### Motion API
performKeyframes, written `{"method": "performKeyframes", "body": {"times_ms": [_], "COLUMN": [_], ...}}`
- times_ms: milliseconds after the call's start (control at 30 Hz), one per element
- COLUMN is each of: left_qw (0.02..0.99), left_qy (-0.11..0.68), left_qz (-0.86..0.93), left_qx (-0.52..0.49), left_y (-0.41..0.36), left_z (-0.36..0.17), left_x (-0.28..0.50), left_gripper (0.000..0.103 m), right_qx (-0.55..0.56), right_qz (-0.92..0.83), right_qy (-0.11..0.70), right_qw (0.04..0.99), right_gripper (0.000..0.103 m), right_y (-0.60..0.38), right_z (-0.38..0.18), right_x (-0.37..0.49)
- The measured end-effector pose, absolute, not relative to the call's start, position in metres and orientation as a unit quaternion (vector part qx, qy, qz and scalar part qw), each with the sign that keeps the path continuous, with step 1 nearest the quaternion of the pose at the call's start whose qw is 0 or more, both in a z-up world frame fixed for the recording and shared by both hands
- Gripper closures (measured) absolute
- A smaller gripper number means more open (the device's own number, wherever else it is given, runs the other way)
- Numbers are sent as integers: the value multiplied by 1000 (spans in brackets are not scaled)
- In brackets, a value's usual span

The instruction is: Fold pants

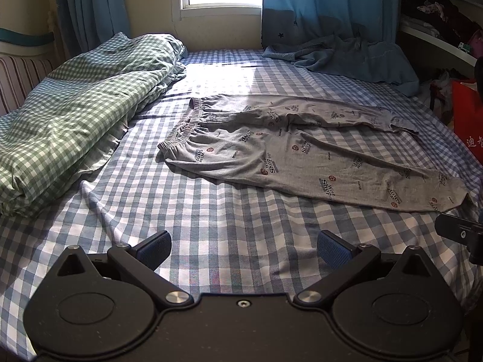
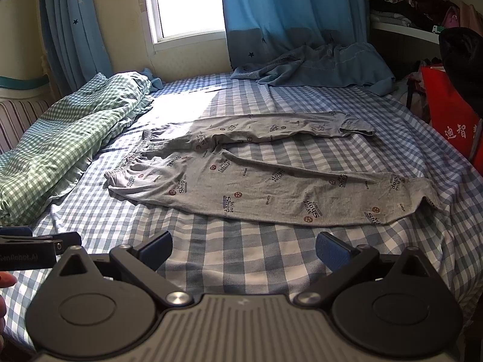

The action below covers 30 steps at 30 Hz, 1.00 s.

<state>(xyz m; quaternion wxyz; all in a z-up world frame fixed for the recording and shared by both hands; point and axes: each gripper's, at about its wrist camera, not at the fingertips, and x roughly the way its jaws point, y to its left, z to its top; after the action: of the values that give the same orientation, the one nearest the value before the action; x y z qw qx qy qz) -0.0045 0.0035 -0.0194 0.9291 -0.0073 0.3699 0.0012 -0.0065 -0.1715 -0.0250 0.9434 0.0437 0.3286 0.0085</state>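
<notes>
- The pants (image 1: 302, 154) lie flat mid-bed, legs splayed toward the bed's (image 1: 211, 226) right edge, unfolded.
- Left claw (image 1: 244, 249) and right claw (image 2: 244, 249) hover wide, empty, near the front edge.
- Judged opening step: next, grip waistband and cuff, then lay one leg over the other.

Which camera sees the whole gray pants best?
The right wrist view: the pants lie whole near the middle, from waistband to both leg ends. The left wrist view shows the pants too, but pushed to the right, with the near leg's end close to the picture's edge.
</notes>
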Motion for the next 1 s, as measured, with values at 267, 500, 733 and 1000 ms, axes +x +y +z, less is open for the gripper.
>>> {"method": "performKeyframes", "body": {"times_ms": [267, 500, 733, 1000], "left_qw": [923, 910, 891, 883], "left_qy": [385, 415, 453, 468], "left_qz": [-1, -3, 15, 39], "left_qx": [-4, 1, -1, 13], "left_y": [-1, -11, -28, -53], "left_z": [-24, -35, -49, -46], "left_x": [3, 23, 76, 170], "left_gripper": [1, 1, 1, 1], "right_qx": [46, 37, 25, 13], "right_qz": [7, 9, 25, 69], "right_qy": [339, 365, 391, 405], "right_qw": [940, 930, 920, 912], "right_gripper": [0, 0, 0, 0], "right_y": [-175, -186, -213, -245], "right_z": [-30, -38, -49, -53], "right_x": [1, 18, 69, 154]}}
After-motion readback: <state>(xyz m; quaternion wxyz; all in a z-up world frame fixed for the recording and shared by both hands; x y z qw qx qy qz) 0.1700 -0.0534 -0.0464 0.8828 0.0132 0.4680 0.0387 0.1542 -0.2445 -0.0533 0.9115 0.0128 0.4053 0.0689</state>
